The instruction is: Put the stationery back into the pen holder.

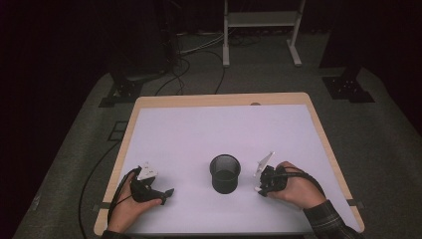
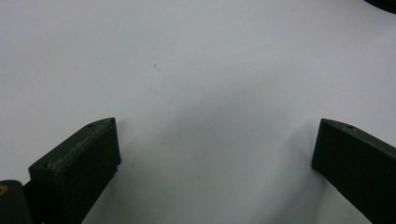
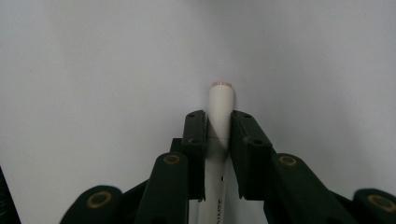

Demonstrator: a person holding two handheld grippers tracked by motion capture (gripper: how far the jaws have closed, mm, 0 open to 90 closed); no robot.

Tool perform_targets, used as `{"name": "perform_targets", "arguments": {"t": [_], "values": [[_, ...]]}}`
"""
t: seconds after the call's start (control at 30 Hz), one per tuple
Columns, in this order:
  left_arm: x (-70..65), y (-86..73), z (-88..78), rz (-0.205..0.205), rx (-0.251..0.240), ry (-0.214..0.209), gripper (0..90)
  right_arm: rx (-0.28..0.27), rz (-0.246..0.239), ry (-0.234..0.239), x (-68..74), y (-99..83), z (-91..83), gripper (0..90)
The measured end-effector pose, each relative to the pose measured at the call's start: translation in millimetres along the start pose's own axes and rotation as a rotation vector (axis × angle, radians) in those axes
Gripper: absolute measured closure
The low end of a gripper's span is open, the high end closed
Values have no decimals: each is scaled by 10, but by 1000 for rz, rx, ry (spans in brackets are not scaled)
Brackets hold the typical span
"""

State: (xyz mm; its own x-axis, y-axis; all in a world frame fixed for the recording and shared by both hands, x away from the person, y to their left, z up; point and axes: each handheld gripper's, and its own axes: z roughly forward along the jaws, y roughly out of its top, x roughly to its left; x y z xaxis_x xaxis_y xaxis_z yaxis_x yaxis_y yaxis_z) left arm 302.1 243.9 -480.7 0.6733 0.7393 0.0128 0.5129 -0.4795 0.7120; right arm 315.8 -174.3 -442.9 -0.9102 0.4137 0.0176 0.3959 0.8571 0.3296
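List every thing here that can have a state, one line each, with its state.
Left gripper: open, nothing between its jaws, resting low over the table.
Right gripper: shut on the white pen.
White pen: clamped between the jaws, tip pointing outward.
Black mesh cup: upright; contents cannot be told.

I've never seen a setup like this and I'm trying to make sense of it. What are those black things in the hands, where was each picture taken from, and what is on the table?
A person sits at a table covered with a white sheet and holds a hand-operated two-jaw gripper in each hand. The high view looks down from above the person's side. There the left gripper rests at the left and the right gripper at the right, with a black mesh cup standing upright between them, empty as far as it shows.

The other two pictures come from cameras riding on the grippers, looking along their jaws. In the left gripper view the jaws stand wide apart over the bare sheet, holding nothing. In the right gripper view the jaws are shut on a white pen-like stick, whose tip pokes out beyond them.
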Motion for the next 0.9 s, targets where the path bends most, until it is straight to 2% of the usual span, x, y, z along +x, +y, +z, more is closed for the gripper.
{"name": "perform_targets", "arguments": {"t": [0.27, 0.37, 0.5, 0.77, 0.9], "values": [[-1, 0, 0, 1, 0, 0, 1, 27, 30, 14, -22, 35, 6, 779], [0, 0, 0, 1, 0, 0, 1, 12, 31, 12, -22, 16, 5, 779], [0, 0, 0, 0, 0, 0, 1, -18, 59, 17, -40, -42, -25, 779], [0, 0, 0, 0, 0, 0, 1, -164, 120, 27, -105, -142, -222, 779], [0, 0, 0, 0, 0, 0, 1, -257, 159, 11, -155, -179, -326, 779]]}}
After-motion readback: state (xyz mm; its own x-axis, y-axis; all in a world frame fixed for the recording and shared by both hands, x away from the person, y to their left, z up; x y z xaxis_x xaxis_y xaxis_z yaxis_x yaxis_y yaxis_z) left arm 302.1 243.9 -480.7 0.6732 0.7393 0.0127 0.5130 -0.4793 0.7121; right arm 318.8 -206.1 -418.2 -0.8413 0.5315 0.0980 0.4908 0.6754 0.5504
